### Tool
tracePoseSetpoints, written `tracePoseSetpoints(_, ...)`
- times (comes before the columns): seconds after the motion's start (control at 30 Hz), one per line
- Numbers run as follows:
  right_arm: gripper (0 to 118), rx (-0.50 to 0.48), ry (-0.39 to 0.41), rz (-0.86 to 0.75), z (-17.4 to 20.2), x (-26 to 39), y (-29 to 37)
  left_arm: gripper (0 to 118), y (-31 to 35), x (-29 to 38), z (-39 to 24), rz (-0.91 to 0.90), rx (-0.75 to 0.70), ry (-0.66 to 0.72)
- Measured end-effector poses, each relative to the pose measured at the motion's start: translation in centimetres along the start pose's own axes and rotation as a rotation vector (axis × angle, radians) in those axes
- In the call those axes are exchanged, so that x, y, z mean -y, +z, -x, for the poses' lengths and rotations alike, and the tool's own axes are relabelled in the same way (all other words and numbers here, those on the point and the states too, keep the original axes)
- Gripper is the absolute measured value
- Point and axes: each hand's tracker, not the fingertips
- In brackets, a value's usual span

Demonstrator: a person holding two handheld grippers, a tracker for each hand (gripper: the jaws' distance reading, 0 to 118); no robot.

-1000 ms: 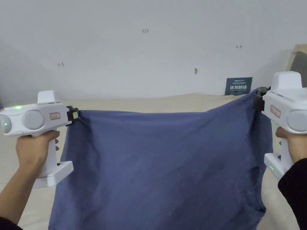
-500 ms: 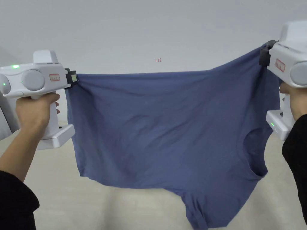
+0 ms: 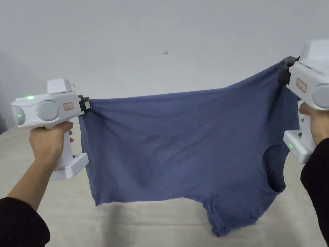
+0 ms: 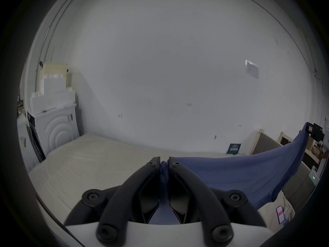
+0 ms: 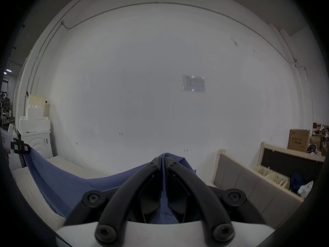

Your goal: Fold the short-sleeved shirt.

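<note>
Item: blue cotton short-sleeved shirt (image 3: pixel 180 144), hanging spread in the air over the beige bed (image 3: pixel 38 141). My left gripper (image 3: pixel 86 105) and right gripper (image 3: pixel 284 72): jaws clamped on its upper corners. Step: spreading. Next, probably: lower it flat.

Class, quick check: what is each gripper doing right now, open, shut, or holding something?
Left gripper: shut on the blue shirt, pinching its edge.
Right gripper: shut on the blue shirt, pinching the opposite end, held higher.

Small red marks on the wall (image 3: pixel 164 53) — too tiny to read.
</note>
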Motion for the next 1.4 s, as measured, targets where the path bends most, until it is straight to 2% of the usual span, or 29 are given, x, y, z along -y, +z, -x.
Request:
tracePoseSetpoints(0.23,2,-0.027,-0.026,0.164,-0.3,10.1,0.8,6,-1.2,9.5,1.0,0.12,0.0,0.03)
tracePoseSetpoints(0.37,2,-0.038,-0.078,0.248,-0.7,15.3,3.7,6,0.5,14.4,2.1,0.176,-0.002,0.05)
tracePoseSetpoints(0.57,2,-0.057,-0.107,0.339,-0.6,20.7,9.9,6,5.1,20.9,3.4,0.256,-0.009,0.039)
tracePoseSetpoints(0.63,2,-0.072,-0.137,0.377,-0.8,22.1,12.3,6,6.9,23.0,3.8,0.296,-0.018,0.039)
tracePoseSetpoints(0.77,2,-0.075,-0.122,0.431,-0.4,24.3,17.6,6,9.7,27.2,5.1,0.364,-0.033,0.046)
tracePoseSetpoints(1.03,2,-0.1,-0.16,0.52,-0.8,26.7,27.5,6,16.1,32.6,6.8,0.45,-0.061,0.058)
tracePoseSetpoints(1.3,2,-0.114,-0.132,0.593,-2.1,29.3,33.6,6,21.4,35.4,7.8,0.487,-0.064,0.035)
tracePoseSetpoints(1.4,2,-0.111,-0.146,0.619,-1.9,30.2,35.3,6,22.7,36.4,8.0,0.495,-0.063,0.036)
